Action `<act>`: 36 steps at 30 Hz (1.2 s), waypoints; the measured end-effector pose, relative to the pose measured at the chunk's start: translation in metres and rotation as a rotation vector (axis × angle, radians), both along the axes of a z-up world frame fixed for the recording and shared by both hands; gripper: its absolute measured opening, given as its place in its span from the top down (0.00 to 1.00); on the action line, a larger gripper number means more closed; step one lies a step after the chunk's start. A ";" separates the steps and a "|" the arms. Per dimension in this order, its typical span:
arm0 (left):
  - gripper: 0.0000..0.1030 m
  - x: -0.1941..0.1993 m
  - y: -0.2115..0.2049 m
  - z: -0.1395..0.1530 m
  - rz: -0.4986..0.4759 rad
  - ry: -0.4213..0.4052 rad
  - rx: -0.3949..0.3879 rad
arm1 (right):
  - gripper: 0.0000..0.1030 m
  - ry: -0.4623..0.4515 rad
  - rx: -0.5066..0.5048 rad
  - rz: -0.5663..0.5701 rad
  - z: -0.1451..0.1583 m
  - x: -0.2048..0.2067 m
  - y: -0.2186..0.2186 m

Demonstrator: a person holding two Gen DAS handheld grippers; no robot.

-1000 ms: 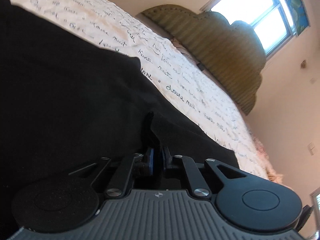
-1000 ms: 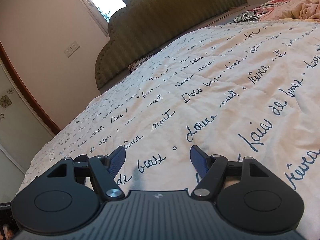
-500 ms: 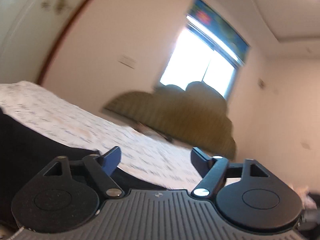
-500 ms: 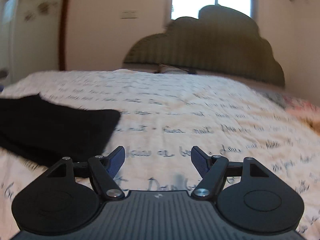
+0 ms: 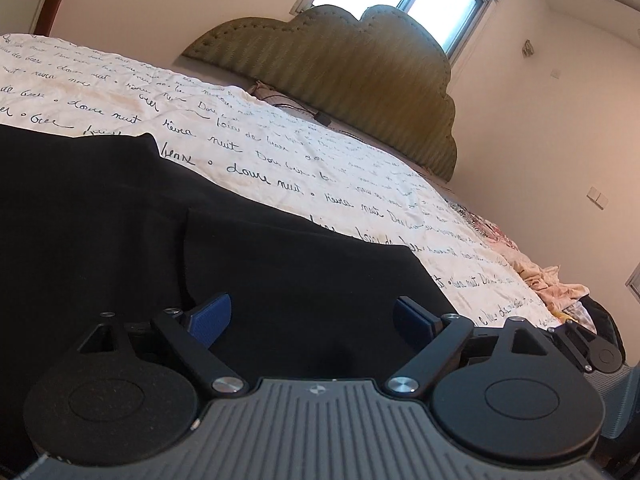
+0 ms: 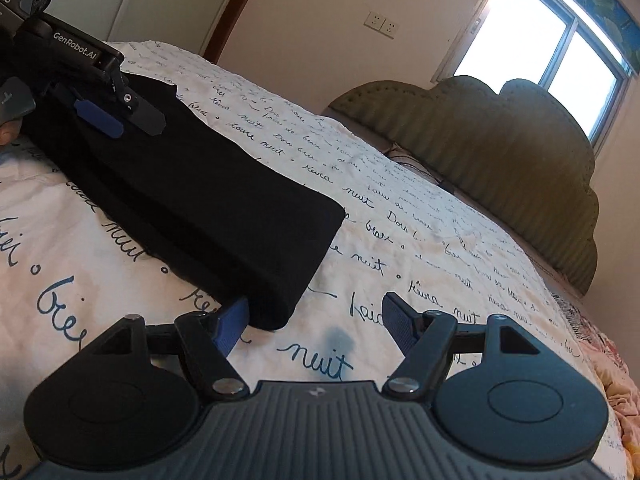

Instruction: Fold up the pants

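Cream quilted bedspread printed with dark cursive script (image 6: 400, 216) is carrying the folded black fabric pants (image 6: 200, 200), olive scalloped headboard (image 6: 500, 148) standing beyond. Left gripper (image 5: 312, 316) is hovering over the black cloth, jaws having just been opening, now released, nothing between them. Right gripper (image 6: 312, 320) is waiting spread and empty, the bundle's near corner lying just inside its left jaw. Step judged: fold set down. Next move likely calls for regrasping an edge.
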State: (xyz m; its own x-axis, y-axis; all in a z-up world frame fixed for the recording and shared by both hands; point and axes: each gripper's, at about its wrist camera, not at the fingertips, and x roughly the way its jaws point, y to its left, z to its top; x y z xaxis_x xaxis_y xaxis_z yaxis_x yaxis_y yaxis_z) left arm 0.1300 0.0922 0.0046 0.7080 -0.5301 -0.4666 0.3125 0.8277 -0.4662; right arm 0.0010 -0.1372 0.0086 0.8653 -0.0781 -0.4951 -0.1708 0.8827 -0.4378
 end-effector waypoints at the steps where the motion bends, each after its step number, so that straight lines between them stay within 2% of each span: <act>1: 0.12 -0.001 0.000 0.000 0.000 0.001 -0.002 | 0.26 0.002 -0.011 -0.007 -0.001 0.004 0.002; 4: 0.11 -0.002 0.000 0.000 0.000 0.002 -0.005 | 0.26 0.000 -0.004 -0.008 0.002 0.007 0.006; 11: 0.10 -0.001 0.001 -0.001 -0.002 0.001 -0.006 | 0.25 -0.008 0.114 -0.015 0.021 -0.001 -0.014; 12: 0.10 -0.001 0.001 -0.001 -0.002 0.001 -0.006 | 0.21 -0.005 0.107 -0.038 0.020 0.001 -0.017; 16: 0.10 -0.001 0.002 -0.002 -0.004 0.002 -0.011 | 0.21 0.028 0.114 -0.079 0.012 0.007 -0.021; 21: 0.09 -0.001 0.002 -0.003 -0.009 0.002 -0.011 | 0.21 0.023 0.058 -0.036 0.003 0.016 0.005; 22: 0.09 -0.001 0.002 -0.003 -0.009 0.003 -0.012 | 0.23 0.030 0.045 -0.048 -0.001 0.021 0.007; 23: 0.09 -0.001 0.002 -0.003 -0.010 0.003 -0.012 | 0.29 0.040 0.053 -0.058 -0.002 0.025 0.006; 24: 0.09 -0.001 0.002 -0.003 -0.012 0.003 -0.013 | 0.58 0.071 0.081 -0.058 -0.002 0.030 0.002; 25: 0.09 0.000 0.003 -0.003 -0.016 0.003 -0.012 | 0.77 0.098 0.114 -0.056 0.000 0.033 -0.003; 31: 0.09 0.000 0.002 -0.003 -0.038 0.000 -0.009 | 0.78 0.119 0.163 -0.035 0.017 0.034 -0.021; 33: 0.09 0.001 0.002 -0.003 -0.040 0.001 -0.012 | 0.78 0.146 0.100 -0.023 -0.002 0.033 -0.015; 34: 0.09 0.001 0.002 -0.004 -0.039 0.002 -0.012 | 0.79 0.084 0.056 -0.006 -0.011 0.025 -0.009; 36: 0.09 0.001 0.003 -0.003 -0.037 0.003 -0.011 | 0.78 0.043 -0.018 0.014 -0.015 0.017 0.001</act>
